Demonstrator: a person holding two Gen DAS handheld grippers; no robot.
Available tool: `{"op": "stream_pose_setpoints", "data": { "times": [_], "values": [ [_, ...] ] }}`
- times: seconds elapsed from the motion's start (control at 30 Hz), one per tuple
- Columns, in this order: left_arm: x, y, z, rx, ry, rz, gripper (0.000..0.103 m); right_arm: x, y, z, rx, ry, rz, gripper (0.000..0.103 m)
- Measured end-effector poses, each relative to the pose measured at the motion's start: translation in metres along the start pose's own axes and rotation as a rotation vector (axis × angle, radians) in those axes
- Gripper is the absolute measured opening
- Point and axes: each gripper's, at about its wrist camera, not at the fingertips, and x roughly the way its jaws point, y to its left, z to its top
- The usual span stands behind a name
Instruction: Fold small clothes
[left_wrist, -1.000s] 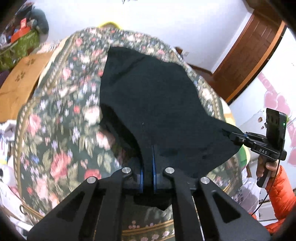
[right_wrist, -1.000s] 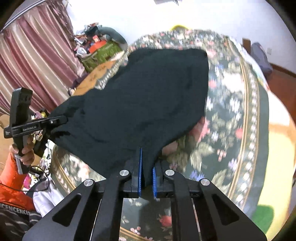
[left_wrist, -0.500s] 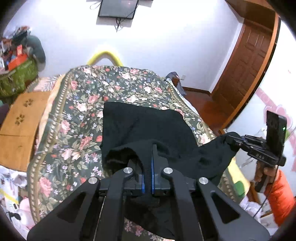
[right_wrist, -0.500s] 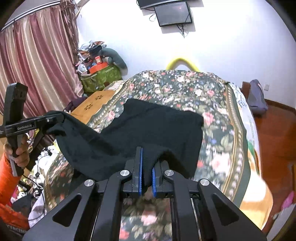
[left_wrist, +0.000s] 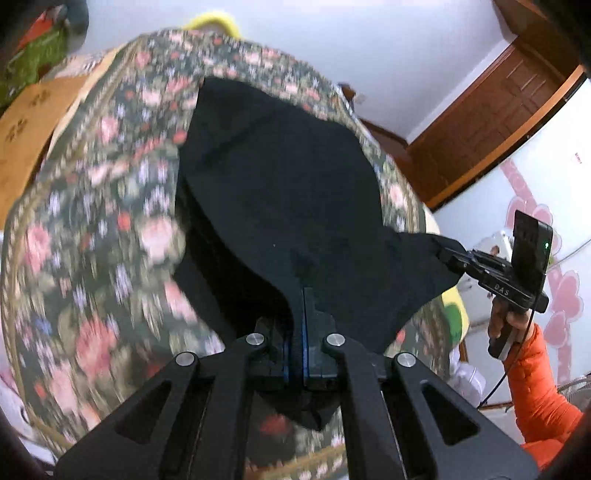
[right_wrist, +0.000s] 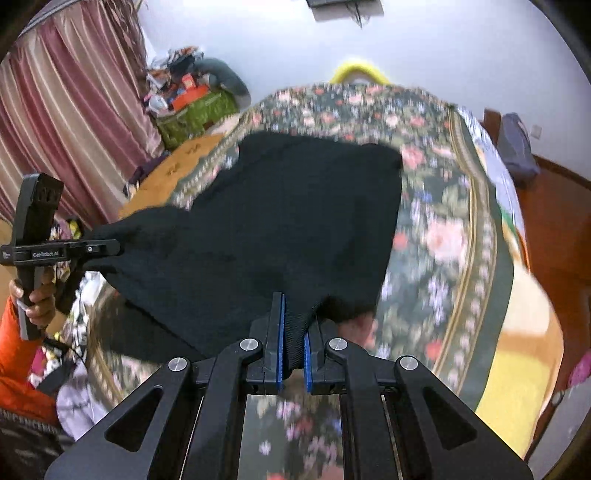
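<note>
Now, by labels:

Left tool: blue-padded fingers pressed together on one near corner of the black garment; cloth hangs out below the pinch. Seen from the right wrist view, it grips the fabric's left corner, handle in a hand with an orange sleeve.

Right tool: narrow, blue pads clamped on a bunched fold of the same garment's other near corner. From the left wrist view it bites the right corner, with a hand around its grip.

Black garment: far part lies on the bed, near edge lifted and stretched between the two tools; a darker fold runs under its left side.

Bed: covered in a dark floral spread with pink roses and a striped border; a yellow curved bar shows at its far end.

Surroundings: brown wooden door to the right, striped pink curtain to the left, a green bag heaped with clutter beside the bed, a dark screen high on the white wall.

Sharpness: bedspread pattern is blurred in both views.
</note>
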Motion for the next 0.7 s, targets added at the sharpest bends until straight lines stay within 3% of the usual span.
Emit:
{"op": "stream_pose_setpoints", "data": {
  "times": [0.23, 0.37, 0.43, 0.47, 0.5, 0.7],
  "values": [
    [0.012, -0.009, -0.048, 0.043, 0.046, 0.136, 0.005, 0.012, 0.007, -0.042, 0.026, 0.062, 0.003, 0.007],
    [0.012, -0.011, -0.066, 0.061, 0.017, 0.225, 0.025, 0.015, 0.007, -0.055, 0.053, 0.066, 0.011, 0.009],
    [0.011, -0.012, -0.069, 0.052, 0.014, 0.237, 0.039, 0.017, 0.005, -0.058, 0.065, 0.067, 0.008, 0.011],
    [0.01, -0.012, -0.07, 0.044, 0.014, 0.249, 0.054, 0.018, 0.005, -0.059, 0.069, 0.068, 0.004, 0.011],
    [0.011, -0.012, -0.071, 0.035, 0.013, 0.253, 0.058, 0.018, 0.006, -0.061, 0.071, 0.068, 0.001, 0.011],
    [0.018, -0.003, -0.067, -0.063, 0.024, 0.212, 0.059, 0.021, 0.006, -0.065, 0.08, 0.07, 0.0, 0.011]
  ]
}}
